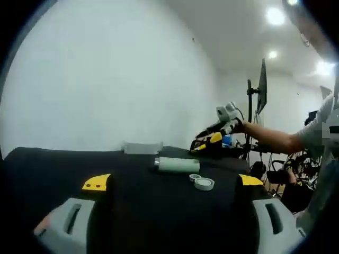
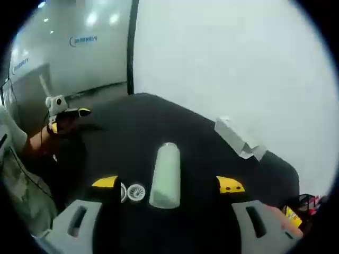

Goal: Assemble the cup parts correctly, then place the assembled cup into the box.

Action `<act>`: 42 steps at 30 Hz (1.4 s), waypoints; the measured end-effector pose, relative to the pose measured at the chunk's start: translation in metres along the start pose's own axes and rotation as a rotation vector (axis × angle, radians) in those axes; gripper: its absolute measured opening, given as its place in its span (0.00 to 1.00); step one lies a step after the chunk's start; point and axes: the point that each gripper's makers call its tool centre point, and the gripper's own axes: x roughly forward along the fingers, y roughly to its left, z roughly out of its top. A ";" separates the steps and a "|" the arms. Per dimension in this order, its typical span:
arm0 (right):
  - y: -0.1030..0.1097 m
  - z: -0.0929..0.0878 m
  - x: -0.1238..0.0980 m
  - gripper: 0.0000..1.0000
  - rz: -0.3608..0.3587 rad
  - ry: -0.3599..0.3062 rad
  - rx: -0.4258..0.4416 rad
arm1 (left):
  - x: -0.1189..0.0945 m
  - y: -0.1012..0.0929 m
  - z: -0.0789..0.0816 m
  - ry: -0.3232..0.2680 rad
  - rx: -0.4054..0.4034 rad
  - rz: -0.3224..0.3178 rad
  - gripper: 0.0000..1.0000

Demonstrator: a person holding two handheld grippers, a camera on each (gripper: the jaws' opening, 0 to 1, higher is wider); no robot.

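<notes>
jaws spread wide, cup body (image 2: 166, 175) lying between them beside lids (image 2: 136, 192).

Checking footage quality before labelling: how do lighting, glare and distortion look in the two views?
Left gripper view: ceiling lights flare at top right, the black table is dim, edges bend with fisheye. Right gripper view: the pale cup body and small lids read clearly, softly blurred; the wall washes out white.
</notes>
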 end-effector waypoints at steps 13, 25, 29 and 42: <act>-0.001 -0.012 0.057 0.63 0.070 0.308 0.028 | -0.006 0.001 0.001 0.001 0.007 -0.005 0.88; -0.006 -0.040 0.113 0.57 0.080 0.581 0.054 | -0.006 -0.013 -0.014 0.021 0.001 -0.013 0.87; -0.003 -0.047 0.126 0.53 0.087 0.648 0.061 | -0.012 -0.008 -0.015 0.018 -0.007 -0.007 0.86; -0.011 -0.068 0.143 0.48 0.070 0.808 0.035 | -0.016 -0.002 -0.018 0.020 -0.018 -0.011 0.85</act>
